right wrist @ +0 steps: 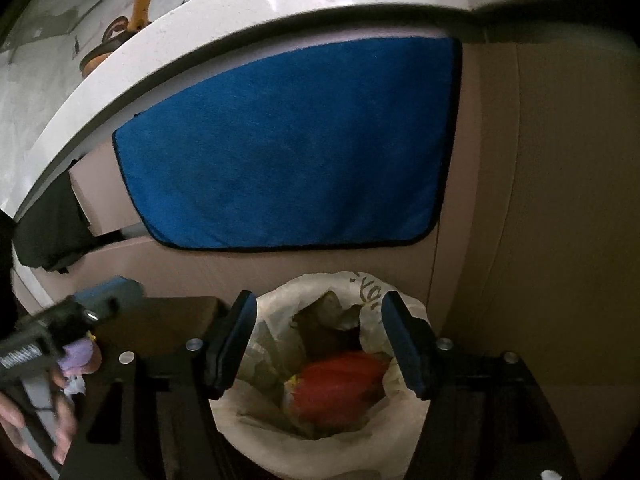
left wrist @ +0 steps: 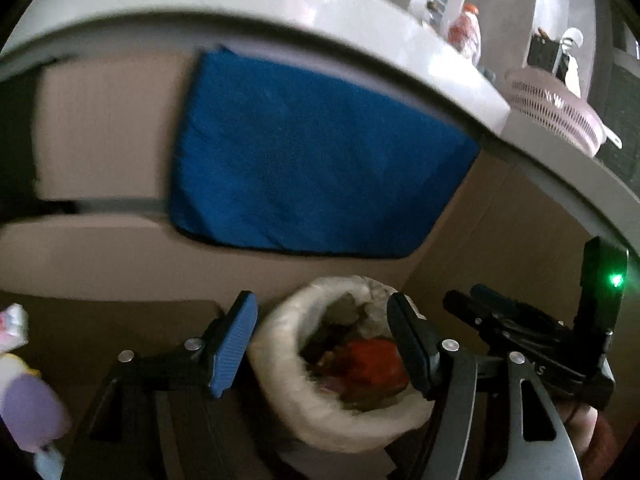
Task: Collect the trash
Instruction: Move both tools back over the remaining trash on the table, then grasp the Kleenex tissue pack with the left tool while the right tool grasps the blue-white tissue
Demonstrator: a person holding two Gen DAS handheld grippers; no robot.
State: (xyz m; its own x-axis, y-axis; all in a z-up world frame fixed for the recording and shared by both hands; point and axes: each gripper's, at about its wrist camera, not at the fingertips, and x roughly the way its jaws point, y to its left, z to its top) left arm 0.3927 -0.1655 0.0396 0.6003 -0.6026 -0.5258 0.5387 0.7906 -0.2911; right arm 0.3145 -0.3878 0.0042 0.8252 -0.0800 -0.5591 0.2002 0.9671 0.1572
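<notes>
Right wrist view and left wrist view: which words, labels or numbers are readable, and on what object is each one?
"S": a single pale letter on the right gripper body.
Dark print on the white trash bag rim: too distorted to read.
Small packet at left: print too blurred.

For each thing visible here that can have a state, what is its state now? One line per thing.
white trash bag: open at the top, holding trash, a red piece uppermost
blue towel: hanging flat from the counter edge
left gripper: open, empty
right gripper: open, empty
pink basket: on the counter, tilted
</notes>
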